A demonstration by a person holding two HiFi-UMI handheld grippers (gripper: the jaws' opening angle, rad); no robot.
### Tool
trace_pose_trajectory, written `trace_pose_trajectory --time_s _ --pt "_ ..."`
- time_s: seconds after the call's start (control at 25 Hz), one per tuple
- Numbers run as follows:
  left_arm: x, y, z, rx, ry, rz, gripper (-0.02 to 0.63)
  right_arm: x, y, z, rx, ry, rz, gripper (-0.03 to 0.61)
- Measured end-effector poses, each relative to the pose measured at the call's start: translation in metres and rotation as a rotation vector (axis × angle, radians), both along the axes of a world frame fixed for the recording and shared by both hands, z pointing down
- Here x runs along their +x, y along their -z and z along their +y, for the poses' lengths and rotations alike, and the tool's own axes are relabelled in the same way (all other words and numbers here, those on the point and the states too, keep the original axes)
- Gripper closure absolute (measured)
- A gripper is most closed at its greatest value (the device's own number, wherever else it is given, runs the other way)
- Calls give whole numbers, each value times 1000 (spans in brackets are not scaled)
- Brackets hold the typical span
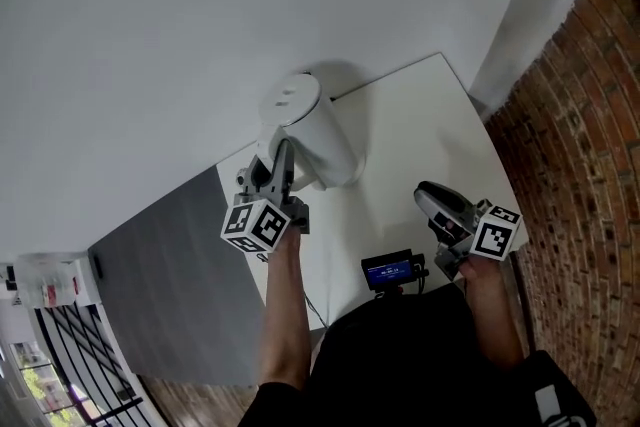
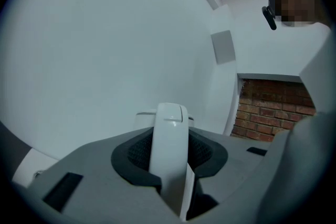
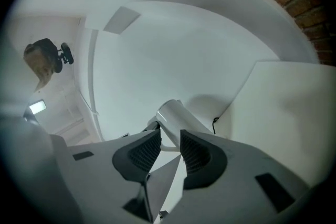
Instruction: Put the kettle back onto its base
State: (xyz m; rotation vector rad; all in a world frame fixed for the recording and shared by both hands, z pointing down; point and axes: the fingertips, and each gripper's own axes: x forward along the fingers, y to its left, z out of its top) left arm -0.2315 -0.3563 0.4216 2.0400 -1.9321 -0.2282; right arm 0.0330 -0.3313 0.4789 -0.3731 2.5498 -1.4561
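A white kettle [image 1: 312, 137] hangs tilted over the far left part of the white table [image 1: 425, 130]. My left gripper [image 1: 278, 167] is shut on the kettle's handle [image 2: 169, 131], which fills the gap between the dark pads in the left gripper view. My right gripper [image 1: 428, 199] hovers over the table's near right part, open by a narrow gap with nothing in it. In the right gripper view the kettle [image 3: 177, 117] lies beyond the right gripper [image 3: 169, 150], apart from it. A thin dark cord [image 3: 215, 124] runs by the kettle. I cannot make out the base.
A white wall stands behind the table. A brick surface [image 1: 585, 145] lies to the right, and a grey floor strip [image 1: 170, 285] to the left. A small black device with a blue screen [image 1: 392, 271] sits by the person's body at the table's near edge.
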Motion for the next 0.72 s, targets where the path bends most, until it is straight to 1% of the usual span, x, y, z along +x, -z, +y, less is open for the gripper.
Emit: trace_pose_trajectory --time_s 0.4,0.6,0.72 --pt "4 -19 -12 -14 -29 -16 471 -4 9 15 26 -35 31 457" --pt "11 -19 -11 16 -34 -55 471 -8 11 23 30 -26 47 459" --pt "20 -22 -2 43 -41 -81 471 -14 13 25 38 -15 52 457"
